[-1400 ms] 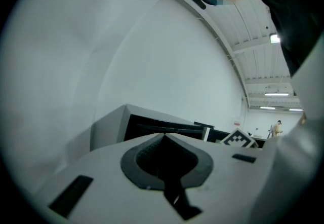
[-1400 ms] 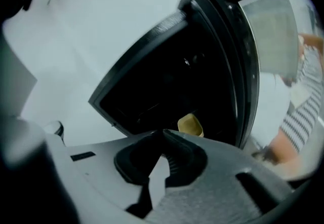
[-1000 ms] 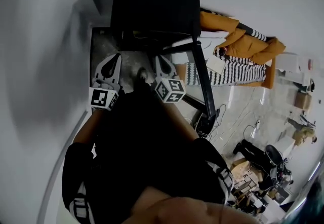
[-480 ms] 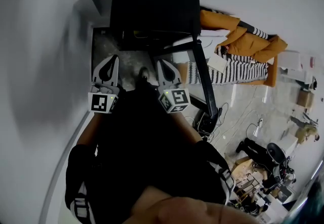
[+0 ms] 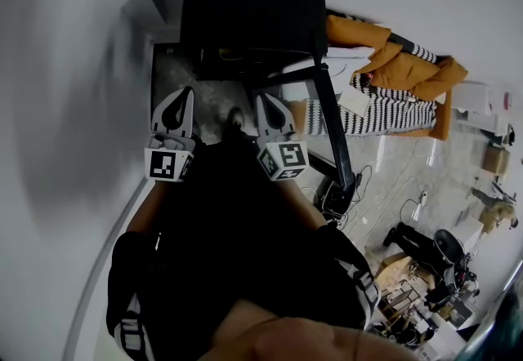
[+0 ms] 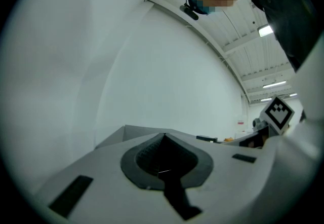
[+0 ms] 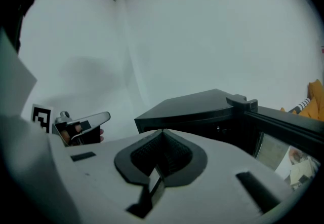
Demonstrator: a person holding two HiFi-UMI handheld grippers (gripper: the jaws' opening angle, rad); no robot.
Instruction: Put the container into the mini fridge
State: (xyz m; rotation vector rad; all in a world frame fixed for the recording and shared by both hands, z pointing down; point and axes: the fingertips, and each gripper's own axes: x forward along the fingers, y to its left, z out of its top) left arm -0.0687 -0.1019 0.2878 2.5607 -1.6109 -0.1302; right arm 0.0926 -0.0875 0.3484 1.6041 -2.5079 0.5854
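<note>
The black mini fridge [image 5: 245, 8] stands against the white wall, its door [image 5: 331, 131] swung open to the right. Both grippers hover side by side in front of its opening. My left gripper [image 5: 176, 102] is shut with nothing in it and faces the bare wall in the left gripper view [image 6: 164, 134]. My right gripper [image 5: 272, 106] is also shut and empty; in the right gripper view [image 7: 163, 132] it points at the fridge [image 7: 202, 111] and its door [image 7: 283, 126]. No container shows in any view, and the fridge's inside is dark.
An orange and striped sofa [image 5: 392, 73] sits right of the fridge. Cables [image 5: 384, 204] and clutter [image 5: 425, 286] lie on the floor at lower right. The white wall [image 5: 65, 106] runs along the left. My own dark clothing fills the lower middle.
My right gripper has shifted a little and rolled, so its marker cube shows a different face. The left gripper has barely moved. Both stay shut.
</note>
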